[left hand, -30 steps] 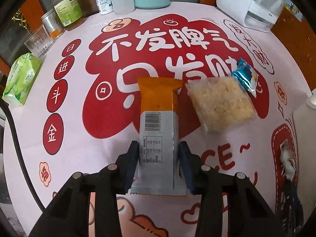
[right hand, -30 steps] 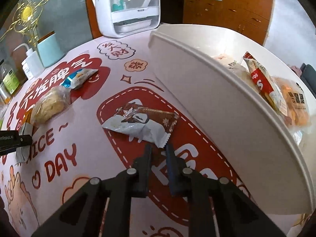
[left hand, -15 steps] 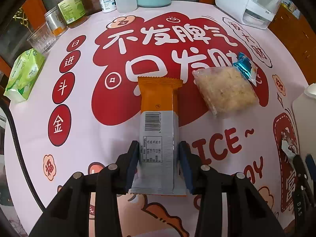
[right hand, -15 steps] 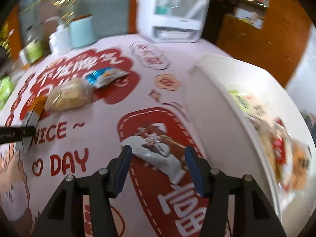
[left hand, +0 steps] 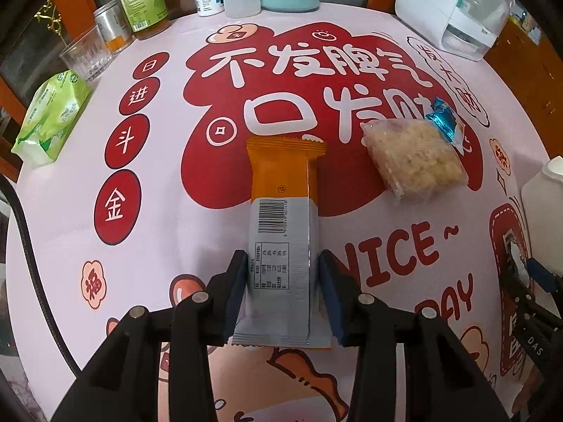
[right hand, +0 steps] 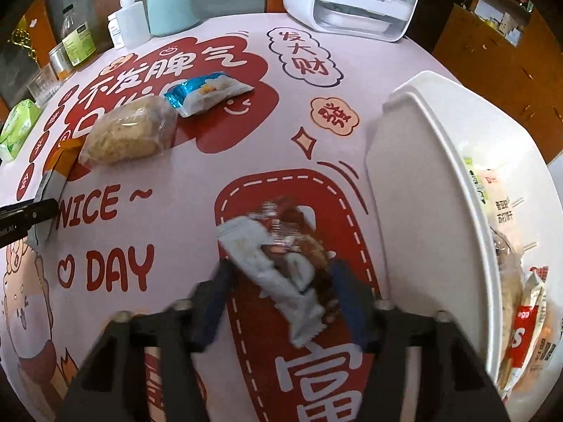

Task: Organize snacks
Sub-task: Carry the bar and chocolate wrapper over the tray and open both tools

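Beside white bin (right hand: pixel 415 176), crumbly snack (right hand: pixel 126 137), blue packet (right hand: pixel 207 93), bottles behind

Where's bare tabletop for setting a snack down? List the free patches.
Free: around the NICE lettering, between the clear-wrapped crispy cake and the white bin. Free too beside the green tissue pack. Crowded: bottles along the far edge.

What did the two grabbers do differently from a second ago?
The right gripper opened, moved up around the brown-and-white snack, and its jaws have just been closing on it. The left gripper kept squeezing the orange-and-grey snack bar. The other snacks stayed put.
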### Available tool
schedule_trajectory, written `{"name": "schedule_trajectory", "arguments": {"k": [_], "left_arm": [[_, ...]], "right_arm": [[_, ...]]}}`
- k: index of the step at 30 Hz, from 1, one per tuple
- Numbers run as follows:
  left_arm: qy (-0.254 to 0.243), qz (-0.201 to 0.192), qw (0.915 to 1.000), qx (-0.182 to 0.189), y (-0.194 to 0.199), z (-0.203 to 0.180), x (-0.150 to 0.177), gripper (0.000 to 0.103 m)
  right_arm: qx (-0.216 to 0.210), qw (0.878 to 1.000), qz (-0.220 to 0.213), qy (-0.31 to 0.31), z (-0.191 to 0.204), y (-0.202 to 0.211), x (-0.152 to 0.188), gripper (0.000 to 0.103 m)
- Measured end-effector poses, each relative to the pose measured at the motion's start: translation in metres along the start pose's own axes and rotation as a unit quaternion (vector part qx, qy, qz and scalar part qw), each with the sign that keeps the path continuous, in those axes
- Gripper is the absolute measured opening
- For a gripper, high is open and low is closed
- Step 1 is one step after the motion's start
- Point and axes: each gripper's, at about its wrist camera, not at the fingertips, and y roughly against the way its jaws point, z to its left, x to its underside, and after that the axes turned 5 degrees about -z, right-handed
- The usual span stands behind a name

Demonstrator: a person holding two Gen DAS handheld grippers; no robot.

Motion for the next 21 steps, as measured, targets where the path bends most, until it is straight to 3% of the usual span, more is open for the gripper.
{"name": "schedule_trajectory", "arguments": {"k": [2,6,13,21], "left_arm": [[0.004,0.001,1.0,0.003,0.001,0.002,0.002,0.04],[0.004,0.003,0.9999,0.01,0.004,0.004,0.008,0.039],[-0.001,0.005,0.9997,0.024,0.023,0.006,0.027,0.037],[-0.036,-0.013,0.9985,0.04,0.077,-0.023,0.049,0.037]], "right_arm": [[0.006,1.0,0.001,0.005,0.002,0.001,0.0,0.037],[0.0,1.0,-0.002,-0.004,0.002,0.01,0.006,0.033],[-0.064,0.996,-0.009,-0.059,0.005,0.042,0.02,0.031],[-0.118,0.99,-0.035,-0.069,0.003,0.102,0.037,0.031]]}}
